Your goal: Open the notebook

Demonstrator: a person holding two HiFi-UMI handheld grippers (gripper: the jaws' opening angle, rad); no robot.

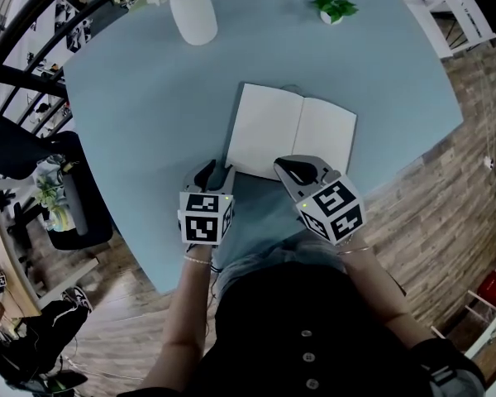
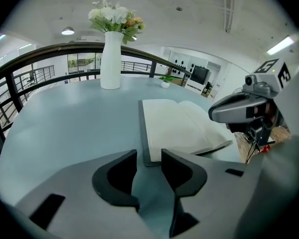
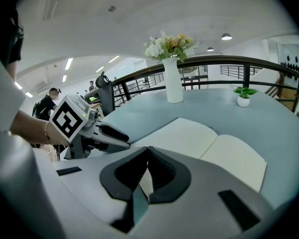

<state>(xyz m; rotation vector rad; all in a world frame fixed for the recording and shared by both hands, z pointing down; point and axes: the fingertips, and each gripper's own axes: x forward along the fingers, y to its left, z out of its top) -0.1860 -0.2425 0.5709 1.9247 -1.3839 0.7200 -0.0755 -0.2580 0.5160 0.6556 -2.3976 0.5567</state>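
Head view: notebook point(image 1: 291, 132) lies open flat on the table point(image 1: 140, 98), blank pages up. The left gripper point(image 1: 217, 170) and right gripper point(image 1: 286, 166) sit at its near edge. Task looks done.

Left gripper view alone shows the left jaws spread and empty, cover corner just ahead.

Right gripper view: jaws pressed together over the page, probably steadying it; nothing visibly caught.

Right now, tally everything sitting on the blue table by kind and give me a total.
Notebook, lying open: 1
White vase of flowers: 1
Small potted plant: 1
Total: 3
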